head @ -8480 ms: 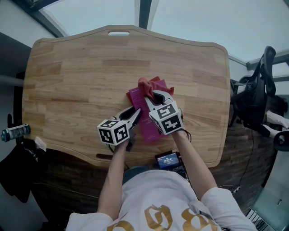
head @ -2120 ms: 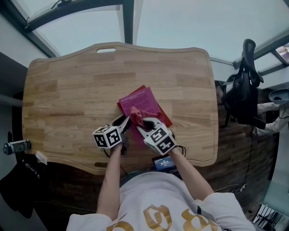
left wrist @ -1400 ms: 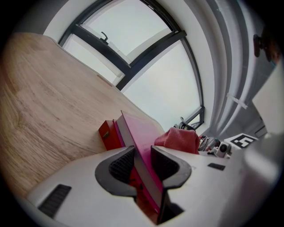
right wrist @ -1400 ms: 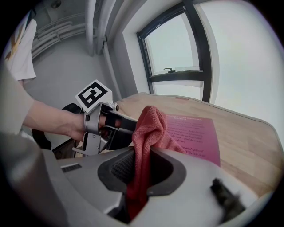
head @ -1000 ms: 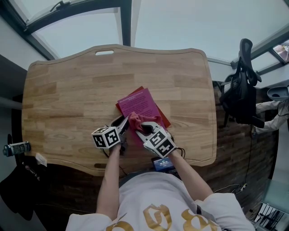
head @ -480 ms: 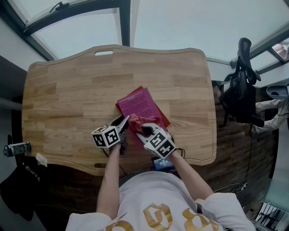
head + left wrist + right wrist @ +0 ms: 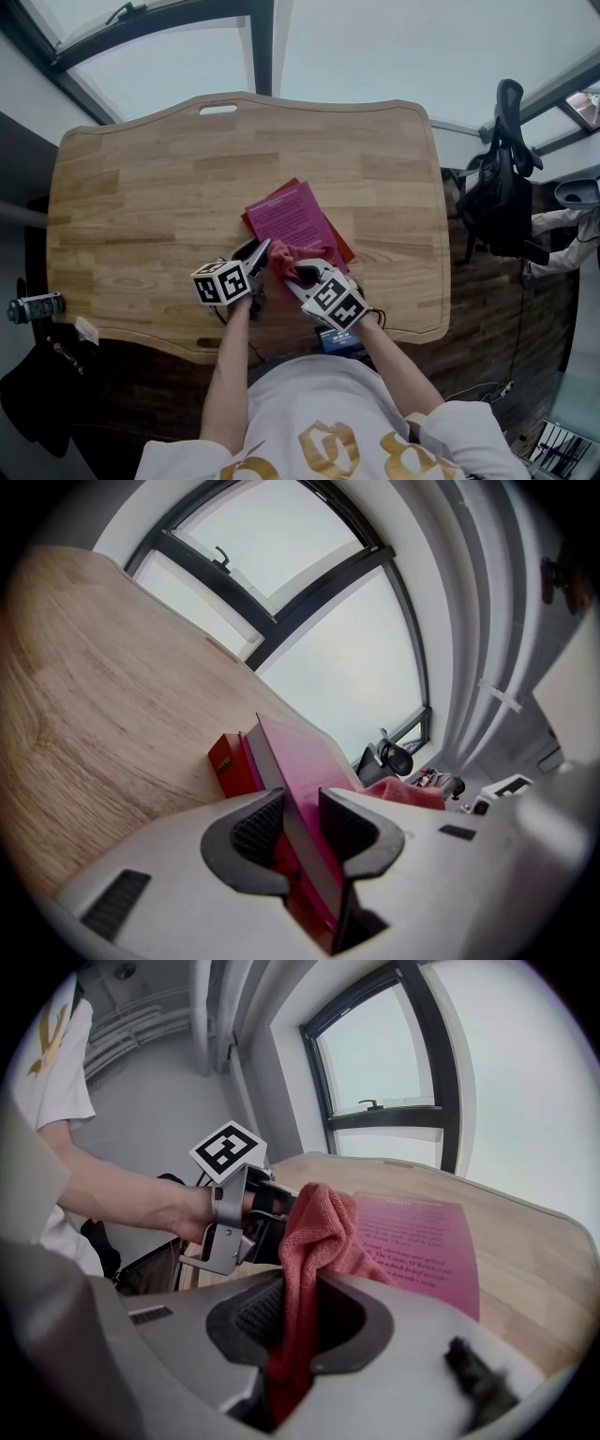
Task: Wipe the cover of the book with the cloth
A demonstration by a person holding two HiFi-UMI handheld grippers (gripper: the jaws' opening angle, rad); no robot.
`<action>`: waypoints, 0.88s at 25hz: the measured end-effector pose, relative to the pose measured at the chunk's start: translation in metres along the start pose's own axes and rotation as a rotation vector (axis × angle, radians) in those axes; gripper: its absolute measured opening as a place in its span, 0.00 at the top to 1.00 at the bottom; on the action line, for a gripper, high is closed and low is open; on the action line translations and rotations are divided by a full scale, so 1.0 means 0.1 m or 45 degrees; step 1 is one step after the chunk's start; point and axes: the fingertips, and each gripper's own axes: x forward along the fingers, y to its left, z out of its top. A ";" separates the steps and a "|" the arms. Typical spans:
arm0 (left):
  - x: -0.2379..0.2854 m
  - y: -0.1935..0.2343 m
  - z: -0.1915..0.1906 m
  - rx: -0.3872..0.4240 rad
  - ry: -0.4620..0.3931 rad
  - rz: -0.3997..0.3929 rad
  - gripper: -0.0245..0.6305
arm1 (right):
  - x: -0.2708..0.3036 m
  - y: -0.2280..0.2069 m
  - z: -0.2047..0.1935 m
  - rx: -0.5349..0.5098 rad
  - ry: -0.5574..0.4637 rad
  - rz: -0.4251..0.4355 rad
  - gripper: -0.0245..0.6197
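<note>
left gripper view: left gripper (image 7: 302, 810) jaws clamp the book (image 7: 298, 759) edge, right gripper (image 7: 305, 1309) jaws pinch the cloth (image 7: 321, 1225).

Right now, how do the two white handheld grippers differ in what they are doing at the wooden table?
The left gripper is clamped on the near edge of the stiff magenta book, while the right gripper pinches a soft, crumpled salmon-red cloth. The left one sits at the book's corner, off the cover. The right one reaches over the cover, with its cloth resting there. Both are shut on something, side by side at the book's near end.
</note>
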 end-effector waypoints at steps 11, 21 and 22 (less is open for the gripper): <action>0.00 0.00 0.00 0.002 0.005 0.005 0.77 | -0.08 0.02 -0.09 0.043 0.034 0.053 0.85; 0.00 0.00 0.00 0.004 0.005 -0.001 0.77 | -0.18 -0.11 -0.19 0.135 0.030 0.035 0.85; 0.00 0.00 -0.01 0.004 0.005 -0.001 0.77 | -0.19 -0.13 -0.19 0.144 0.029 0.034 0.85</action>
